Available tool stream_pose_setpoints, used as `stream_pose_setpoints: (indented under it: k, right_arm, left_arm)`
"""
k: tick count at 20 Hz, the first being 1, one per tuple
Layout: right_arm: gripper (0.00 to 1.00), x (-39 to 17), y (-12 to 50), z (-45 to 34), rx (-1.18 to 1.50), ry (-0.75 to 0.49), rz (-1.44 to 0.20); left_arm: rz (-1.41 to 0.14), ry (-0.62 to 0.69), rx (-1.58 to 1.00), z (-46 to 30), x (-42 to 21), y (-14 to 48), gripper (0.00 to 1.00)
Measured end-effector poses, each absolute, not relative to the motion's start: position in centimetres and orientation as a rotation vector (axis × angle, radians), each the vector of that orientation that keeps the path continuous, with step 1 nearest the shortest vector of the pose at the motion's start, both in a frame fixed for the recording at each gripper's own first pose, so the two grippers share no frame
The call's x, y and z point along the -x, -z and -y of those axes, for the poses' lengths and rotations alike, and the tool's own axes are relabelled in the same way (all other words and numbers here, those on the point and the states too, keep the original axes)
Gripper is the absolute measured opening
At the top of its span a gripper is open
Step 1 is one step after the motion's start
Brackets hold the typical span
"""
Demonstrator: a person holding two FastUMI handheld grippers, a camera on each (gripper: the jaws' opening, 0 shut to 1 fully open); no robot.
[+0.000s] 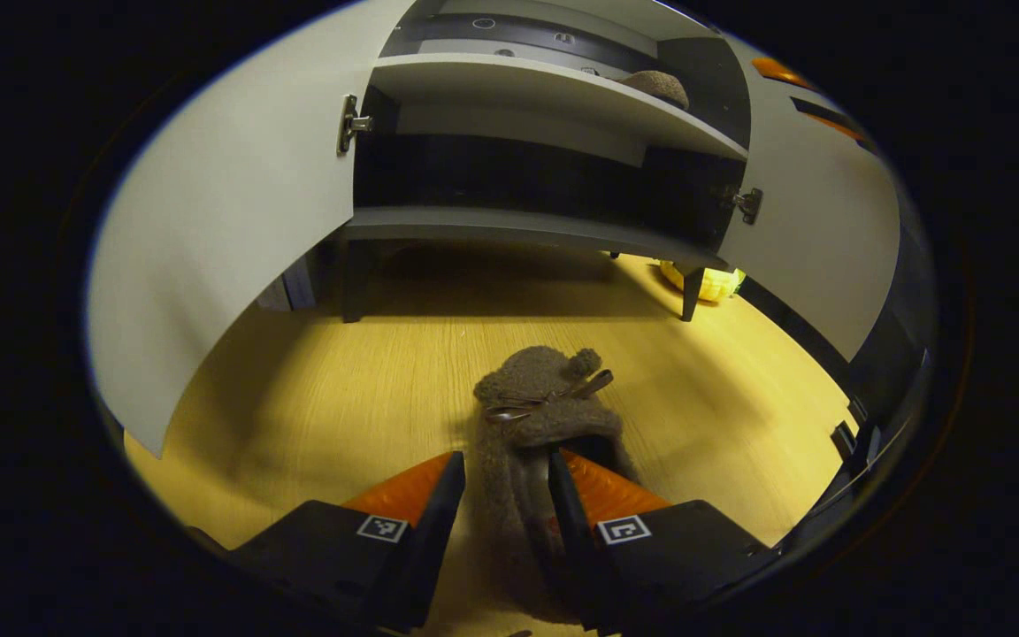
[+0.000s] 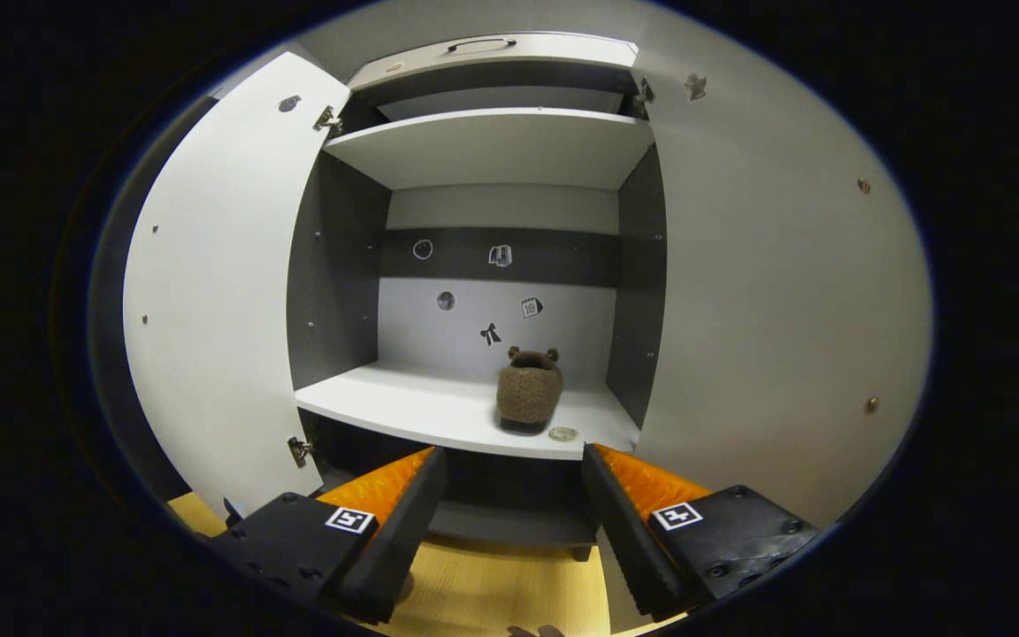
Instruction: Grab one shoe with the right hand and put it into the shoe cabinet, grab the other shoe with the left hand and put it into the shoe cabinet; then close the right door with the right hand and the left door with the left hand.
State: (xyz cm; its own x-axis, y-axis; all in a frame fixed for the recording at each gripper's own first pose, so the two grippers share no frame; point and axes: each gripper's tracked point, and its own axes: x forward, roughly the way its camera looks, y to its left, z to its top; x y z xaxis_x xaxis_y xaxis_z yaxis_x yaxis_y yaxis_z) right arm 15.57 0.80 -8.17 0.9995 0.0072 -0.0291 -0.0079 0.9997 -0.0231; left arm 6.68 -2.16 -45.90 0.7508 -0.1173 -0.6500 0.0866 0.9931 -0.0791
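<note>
One shoe shelved, one in our grip, both doors open.

Our right gripper [image 2: 514,495] hangs spread and empty before the shelved shoe [image 2: 529,394]; our left gripper [image 1: 507,500] clamps the second shoe [image 1: 538,416] on the floor [image 1: 341,389].

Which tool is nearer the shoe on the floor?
Left. The left tool has its fingers on either side of the floor shoe. The right tool is open, facing the cabinet shelf holding the other shoe.
</note>
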Motion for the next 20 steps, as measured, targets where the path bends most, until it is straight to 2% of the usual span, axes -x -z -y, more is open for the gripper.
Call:
stream_pose_setpoints:
  k: [3,4,7,9,10,14,20]
  right_arm:
    - [0.98,-15.4,9.6,-0.5,0.017,-0.017,-0.063]
    - [0.98,-15.6,10.1,-0.3,0.018,-0.016,-0.075]
    - [0.98,-16.3,11.4,-0.5,0.016,-0.029,-0.103]
    - [0.98,-16.3,12.2,-0.7,0.026,-0.042,-0.123]
    - [0.98,-16.3,12.3,-0.8,0.034,-0.048,-0.126]
    - [0.98,-16.6,11.2,-1.6,0.045,-0.083,-0.103]
    - [0.98,-16.4,9.1,-1.4,0.059,-0.114,-0.056]
  left_arm:
    - [-0.709,0.107,0.050,2.1,-7.9,46.6,0.57]
    - [-0.712,0.113,0.050,2.1,-8.1,46.9,0.46]
    - [-0.690,0.056,0.031,1.2,-8.8,46.8,0.38]
    - [-0.680,0.030,0.017,1.1,-8.9,46.8,0.14]
    - [-0.681,0.039,0.004,1.3,-8.7,46.7,0.07]
    - [-0.666,0.075,-0.035,2.3,-8.4,43.6,0.05]
    - [-0.553,-0.030,-0.072,2.0,-9.1,29.9,0.05]
